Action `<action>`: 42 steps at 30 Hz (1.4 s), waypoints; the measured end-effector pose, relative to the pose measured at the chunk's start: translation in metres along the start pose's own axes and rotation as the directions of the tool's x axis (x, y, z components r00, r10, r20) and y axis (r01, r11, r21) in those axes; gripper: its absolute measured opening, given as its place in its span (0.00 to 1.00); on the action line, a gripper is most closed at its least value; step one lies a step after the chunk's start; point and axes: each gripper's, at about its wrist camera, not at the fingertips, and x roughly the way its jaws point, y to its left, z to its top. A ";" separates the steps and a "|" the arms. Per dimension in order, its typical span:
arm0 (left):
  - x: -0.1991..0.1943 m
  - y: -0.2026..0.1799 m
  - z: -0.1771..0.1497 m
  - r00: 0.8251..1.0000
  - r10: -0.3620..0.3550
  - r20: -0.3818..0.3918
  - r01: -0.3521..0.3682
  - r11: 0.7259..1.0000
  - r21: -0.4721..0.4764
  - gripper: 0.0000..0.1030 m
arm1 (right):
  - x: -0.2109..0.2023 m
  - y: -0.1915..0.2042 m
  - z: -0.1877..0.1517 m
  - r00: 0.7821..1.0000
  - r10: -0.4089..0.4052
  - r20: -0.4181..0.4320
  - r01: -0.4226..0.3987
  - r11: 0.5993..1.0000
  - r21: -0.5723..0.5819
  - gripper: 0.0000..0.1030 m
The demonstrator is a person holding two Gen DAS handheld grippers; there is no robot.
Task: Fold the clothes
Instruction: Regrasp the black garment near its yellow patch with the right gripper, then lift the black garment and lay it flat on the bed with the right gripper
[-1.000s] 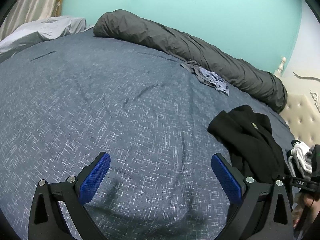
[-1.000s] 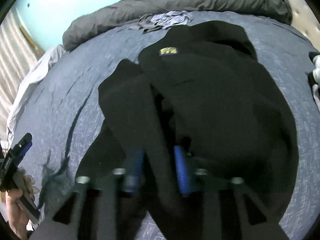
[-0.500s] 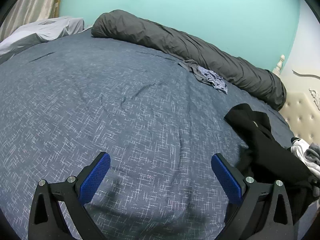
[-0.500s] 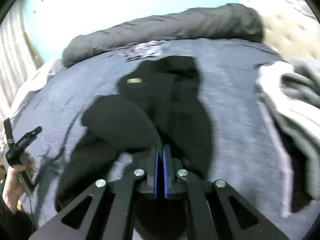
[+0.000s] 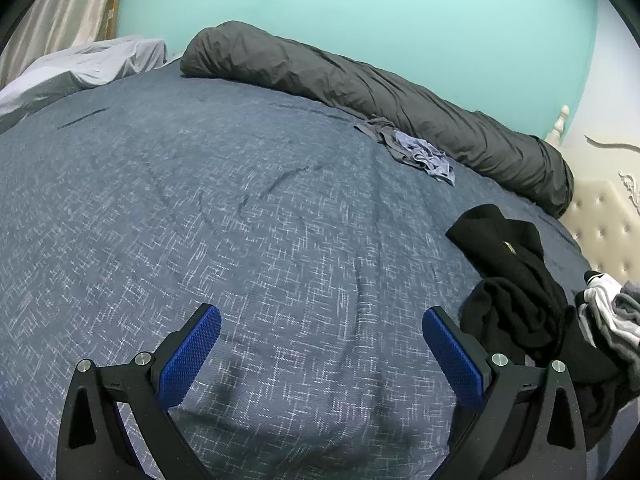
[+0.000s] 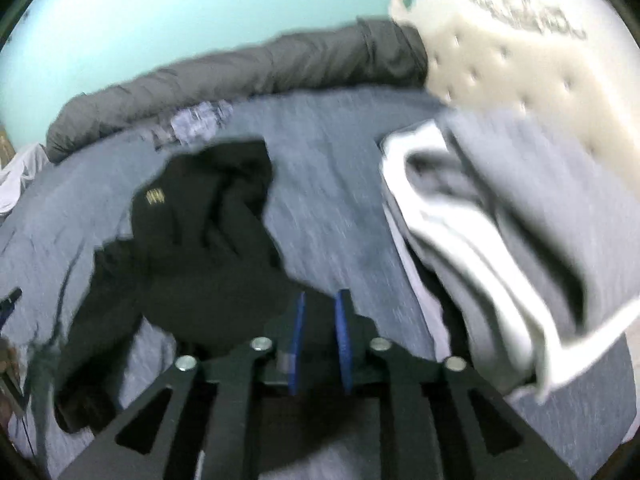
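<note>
Left gripper [image 5: 321, 334] spread wide, blue pads far apart, nothing between them, hovering over bare blue bedspread [image 5: 240, 240]. To its right, a black garment [image 5: 516, 280] crumpled on the bedspread, a small gold label showing on its upper part, its lower folds running down behind the gripper's right finger. Just beyond that, at the frame edge, a white and grey garment [image 5: 608, 308] bunched up, touching or overlapping the black one. Farther off, a small crumpled blue-grey garment [image 5: 420, 152] lying against a long rolled dark grey duvet [image 5: 380, 92] along the far edge of the bed. Pale grey sheet [image 5: 80, 68] heaped at the far left corner; tufted cream headboard [image 5: 600, 232] at right; teal wall [image 5: 360, 12] behind.

Right gripper [image 6: 320, 300] with blue pads slightly parted, a narrow gap between them; view blurred, dark fabric seemingly under and behind the pads, but no telling whether any is pinched. Black garment [image 6: 192, 240] spread ahead and left of the gripper, gold label facing up, one part trailing down-left. White and grey garment [image 6: 500, 232] piled to the right, near the headboard [image 6: 520, 52]. Blue-grey garment [image 6: 196, 120] and grey duvet [image 6: 240, 76] beyond. At far left edge, a hand [image 6: 6, 364] barely visible.
</note>
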 end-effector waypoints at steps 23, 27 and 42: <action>0.012 0.022 0.003 0.999 0.022 -0.037 -0.023 1.000 -0.017 1.00 | 0.207 0.233 0.081 0.959 0.090 -0.268 -0.155 0.961 -0.229 0.71; 0.015 0.030 0.005 0.999 0.018 -0.047 -0.020 0.999 -0.044 1.00 | 0.238 0.237 0.083 0.945 0.036 -0.325 -0.121 0.962 -0.245 0.71; 0.003 0.044 0.010 1.000 0.019 -0.022 -0.020 0.999 -0.047 1.00 | 0.164 0.227 0.095 0.956 0.258 -0.142 -0.287 0.923 -0.254 0.12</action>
